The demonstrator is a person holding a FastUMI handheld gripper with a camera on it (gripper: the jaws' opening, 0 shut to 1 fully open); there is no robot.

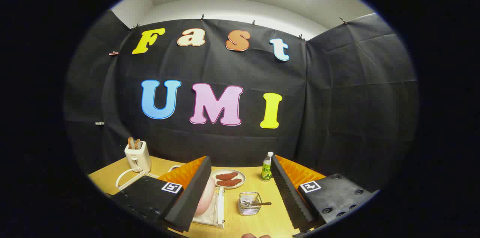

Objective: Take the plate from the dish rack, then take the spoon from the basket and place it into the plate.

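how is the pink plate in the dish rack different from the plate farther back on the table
The pink plate stands on edge in the white dish rack, partly behind one of the open fingers; the beige plate lies flat on the table. The pink plate carries nothing; the beige one holds reddish-brown food. Both are round.

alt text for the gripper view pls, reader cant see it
The gripper, fingers open and empty, hovers over a wooden table; between the fingers sit a pink plate upright in a white dish rack and a wire basket holding a spoon. Beyond them are a plate of food, a bottle and a toaster.
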